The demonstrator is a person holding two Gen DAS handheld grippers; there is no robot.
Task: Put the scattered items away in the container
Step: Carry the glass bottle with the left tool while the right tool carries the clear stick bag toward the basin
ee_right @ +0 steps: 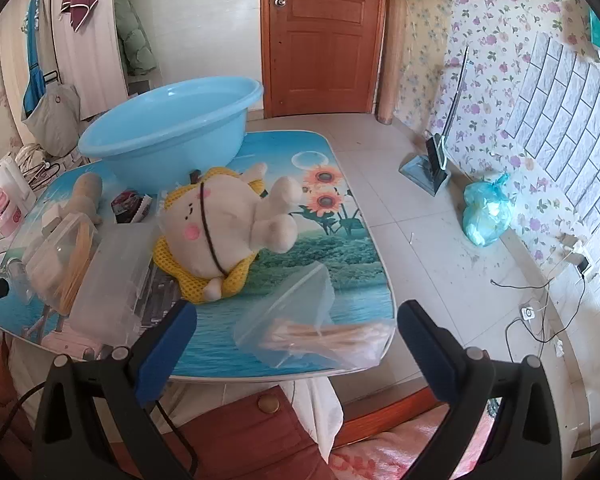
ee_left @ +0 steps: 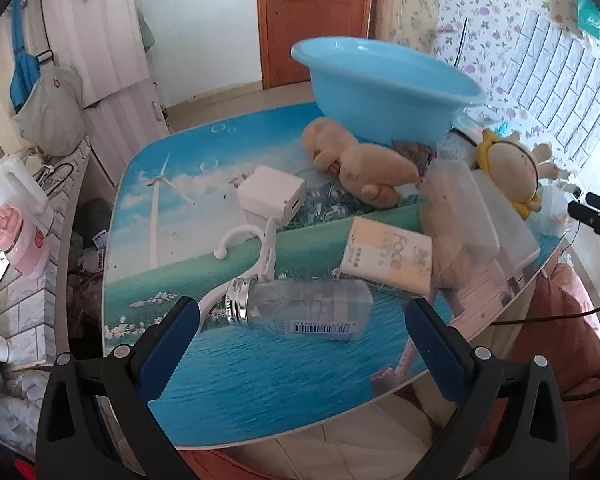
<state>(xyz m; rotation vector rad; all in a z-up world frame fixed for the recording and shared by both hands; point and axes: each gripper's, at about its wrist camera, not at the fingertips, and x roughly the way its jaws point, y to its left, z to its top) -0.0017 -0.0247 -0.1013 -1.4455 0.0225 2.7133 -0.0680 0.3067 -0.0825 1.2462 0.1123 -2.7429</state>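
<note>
Standing at the far edge of the table, the blue basin has a tan plush toy and a yellow doll lying just before it. The left gripper hangs spread wide over a clear bottle that lies on its side, touching a white hanger. The right gripper is spread too, above a zip bag. Clear plastic boxes lie between doll and left side.

Bright daylight across a small, cluttered room.
A brown panelled wooden door is shut at the back, floral wallpaper runs along the right, and pale floor tiles gleam beside the scenery-printed tabletop.
</note>
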